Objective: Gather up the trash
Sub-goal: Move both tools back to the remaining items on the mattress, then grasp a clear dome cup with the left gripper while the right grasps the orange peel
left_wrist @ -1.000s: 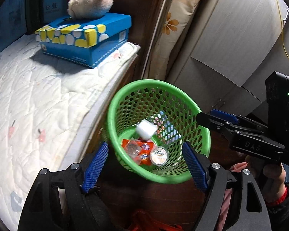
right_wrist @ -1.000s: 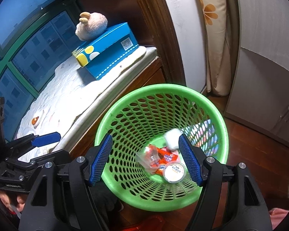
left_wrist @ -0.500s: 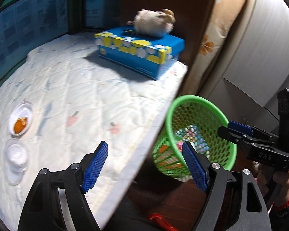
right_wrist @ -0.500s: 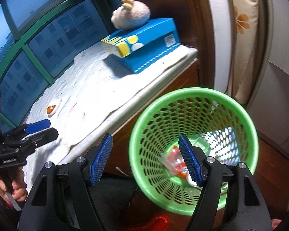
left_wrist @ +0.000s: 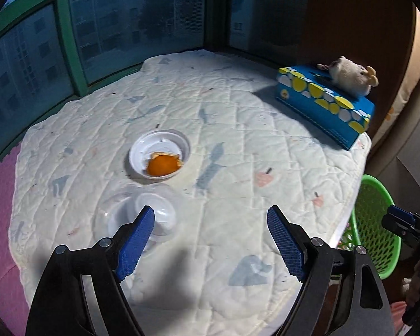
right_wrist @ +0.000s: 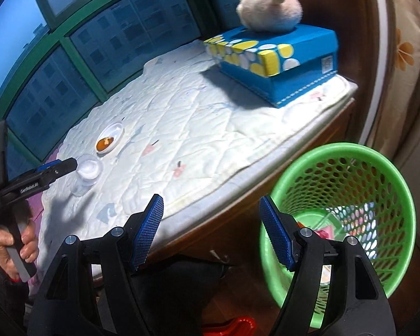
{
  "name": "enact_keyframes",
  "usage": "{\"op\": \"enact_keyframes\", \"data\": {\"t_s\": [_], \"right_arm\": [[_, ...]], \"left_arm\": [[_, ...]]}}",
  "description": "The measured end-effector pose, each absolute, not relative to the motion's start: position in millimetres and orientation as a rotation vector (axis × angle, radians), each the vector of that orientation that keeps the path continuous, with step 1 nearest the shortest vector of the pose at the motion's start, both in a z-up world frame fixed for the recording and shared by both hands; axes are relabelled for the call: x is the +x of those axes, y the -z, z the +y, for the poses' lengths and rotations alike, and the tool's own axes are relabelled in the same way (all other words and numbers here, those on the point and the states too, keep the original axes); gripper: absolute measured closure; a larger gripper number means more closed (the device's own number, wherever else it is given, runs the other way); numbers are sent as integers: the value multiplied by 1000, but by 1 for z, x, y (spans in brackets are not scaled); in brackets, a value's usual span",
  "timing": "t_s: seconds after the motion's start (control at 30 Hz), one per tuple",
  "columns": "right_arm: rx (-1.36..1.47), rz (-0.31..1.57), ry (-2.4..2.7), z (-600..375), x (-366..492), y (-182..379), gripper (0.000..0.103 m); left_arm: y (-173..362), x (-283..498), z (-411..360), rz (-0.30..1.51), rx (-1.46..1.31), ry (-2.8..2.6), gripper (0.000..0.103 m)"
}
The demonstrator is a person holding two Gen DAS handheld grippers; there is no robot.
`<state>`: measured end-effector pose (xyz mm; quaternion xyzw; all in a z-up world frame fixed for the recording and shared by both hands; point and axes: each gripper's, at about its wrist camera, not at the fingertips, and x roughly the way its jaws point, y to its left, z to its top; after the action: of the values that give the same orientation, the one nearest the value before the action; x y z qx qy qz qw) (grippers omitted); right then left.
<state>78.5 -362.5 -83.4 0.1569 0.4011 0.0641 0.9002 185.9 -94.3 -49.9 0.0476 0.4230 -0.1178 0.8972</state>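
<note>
Now, landmark = white quilted pad (left_wrist: 224, 140) covering the window ledge. L gripper (left_wrist: 211, 240) hovers over the pad's near edge, jaws spread wide, nothing between the blue pads. Its left finger (left_wrist: 135, 240) overlaps a clear plastic dome cup (left_wrist: 137, 218) w/ a white inner piece, lying on the pad; contact cannot be judged. Just beyond the cup, further onto the pad, sits 1 white shallow plastic dish holding orange residue (left_wrist: 160, 158); dish and cup lie close together, slightly apart.

R gripper (right_wrist: 211, 232) hangs off the pad's front edge, above the dark floor, jaws also released and empty. Beside the pad's right corner, lower down on the floor, stands the green perforated plastic basket (right_wrist: 350, 151); red and white wrapper scraps (right_wrist: 326, 231) show at its bottom.

At the pad's far right end: 1 blue cardboard tissue box w/ yellow and white spots (right_wrist: 277, 56), a cream plush toy animal (right_wrist: 268, 8) resting on top. In the R view, a hand (right_wrist: 11, 240) grips the L gripper's handle left of the pad.
</note>
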Motion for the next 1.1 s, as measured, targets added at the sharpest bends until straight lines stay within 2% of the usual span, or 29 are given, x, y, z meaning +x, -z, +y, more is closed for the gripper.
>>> {"op": "enact_keyframes", "data": {"t_s": [0.23,0.6,0.67,0.83,1.1], "right_arm": [[302,853,-185,-337,93,86,32],[265,874,-244,-309,117,85,32],[258,876,-252,-304,121,85,32],[238,885,-271,-292,130,85,32],[194,887,-308,-271,142,82,32]], "left_arm": [[71,210,-61,933,74,143,20],[95,236,-59,984,63,115,20],[97,238,-59,987,57,119,22],[103,241,-62,1000,54,145,41],[89,231,-49,960,11,174,41]]}}
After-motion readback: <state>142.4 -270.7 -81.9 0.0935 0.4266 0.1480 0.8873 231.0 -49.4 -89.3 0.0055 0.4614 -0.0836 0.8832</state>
